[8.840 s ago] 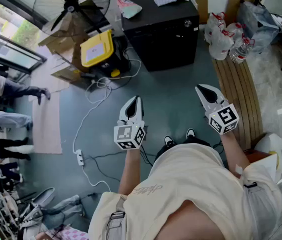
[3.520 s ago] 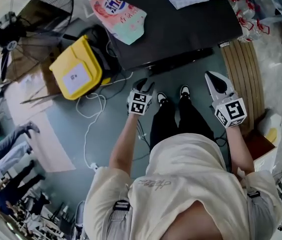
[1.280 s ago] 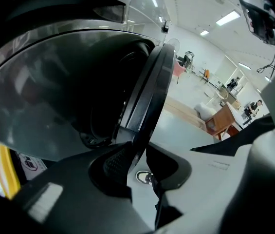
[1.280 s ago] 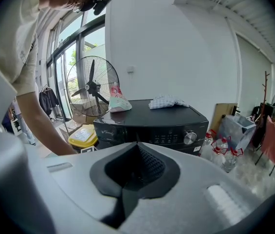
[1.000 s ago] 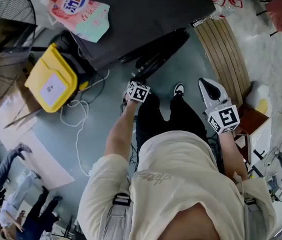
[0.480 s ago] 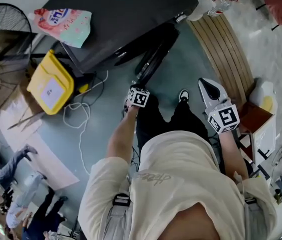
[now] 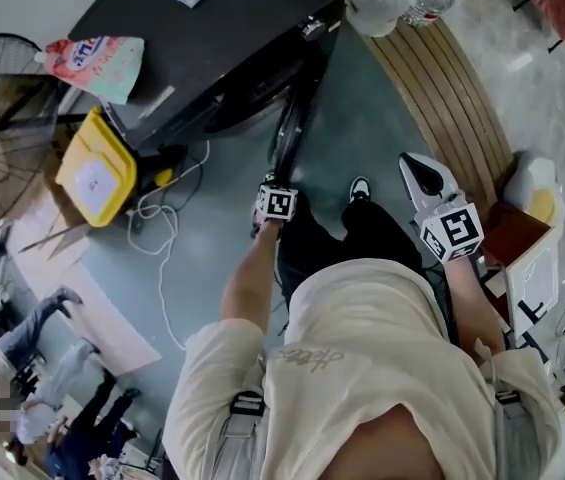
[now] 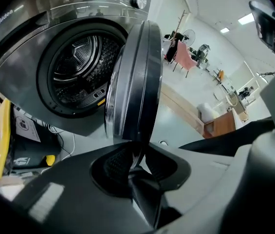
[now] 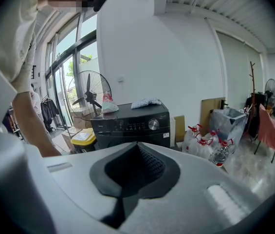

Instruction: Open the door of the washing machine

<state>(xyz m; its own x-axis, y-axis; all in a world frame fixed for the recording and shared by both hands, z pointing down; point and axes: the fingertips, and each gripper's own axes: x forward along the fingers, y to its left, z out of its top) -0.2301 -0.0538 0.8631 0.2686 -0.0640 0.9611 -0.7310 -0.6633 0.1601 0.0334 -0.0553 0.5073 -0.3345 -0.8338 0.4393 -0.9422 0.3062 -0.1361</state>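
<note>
Grey-green floor (image 7: 212,258) fills the head view. There the left gripper (image 7: 274,204) hides its own jaws under its marker cube, at the door (image 7: 290,133) of the black washing machine (image 7: 212,38). That door swings farther out than a second ago. The right gripper (image 7: 419,173) hangs well apart, to the right. Left gripper view: both pads pinch the door's lower rim, with the drum (image 8: 79,65) exposed. Right gripper view: pads pressed together, empty, the machine far ahead.

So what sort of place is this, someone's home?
Probably not: it looks like a workshop or test hall. The washing machine stands on a bare floor beside a pedestal fan and large water bottles.
</note>
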